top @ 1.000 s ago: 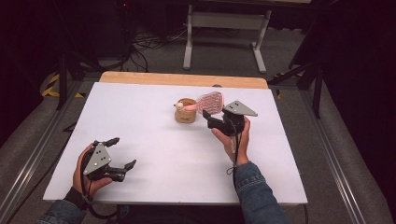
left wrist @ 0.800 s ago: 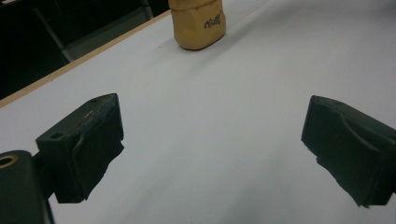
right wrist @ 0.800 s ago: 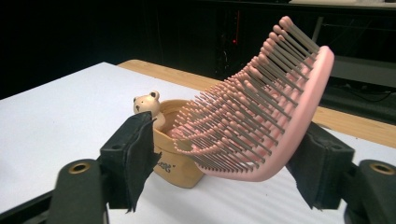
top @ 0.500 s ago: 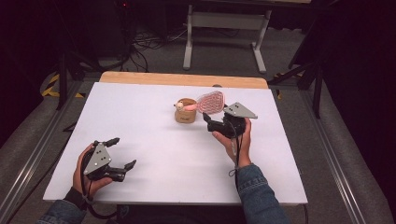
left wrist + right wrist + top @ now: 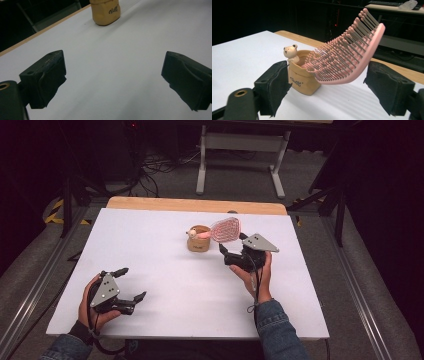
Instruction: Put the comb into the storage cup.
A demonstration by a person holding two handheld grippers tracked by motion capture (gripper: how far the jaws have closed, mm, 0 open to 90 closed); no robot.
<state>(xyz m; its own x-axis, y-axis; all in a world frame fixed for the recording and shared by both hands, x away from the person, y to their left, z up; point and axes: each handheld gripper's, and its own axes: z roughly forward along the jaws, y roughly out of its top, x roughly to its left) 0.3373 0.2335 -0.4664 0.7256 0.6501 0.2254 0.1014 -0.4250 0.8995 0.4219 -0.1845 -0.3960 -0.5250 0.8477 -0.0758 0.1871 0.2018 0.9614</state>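
Script on our tan bear-topped cup [image 5: 303, 80] isn't legible. Pink bristle hairbrush [image 5: 348, 56] stands in it, released; right gripper [image 5: 235, 246] jaws just opened. Left gripper [image 5: 131, 283] open, empty, near table [image 5: 150, 235] front edge.

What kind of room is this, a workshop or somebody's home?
Probably a lab or recording studio: a white-topped table under dark surroundings, loose cables on the floor, and a metal stand behind.

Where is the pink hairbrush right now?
In the high view, the pink hairbrush leans out of the tan bear cup, right of table centre, beside the right gripper.
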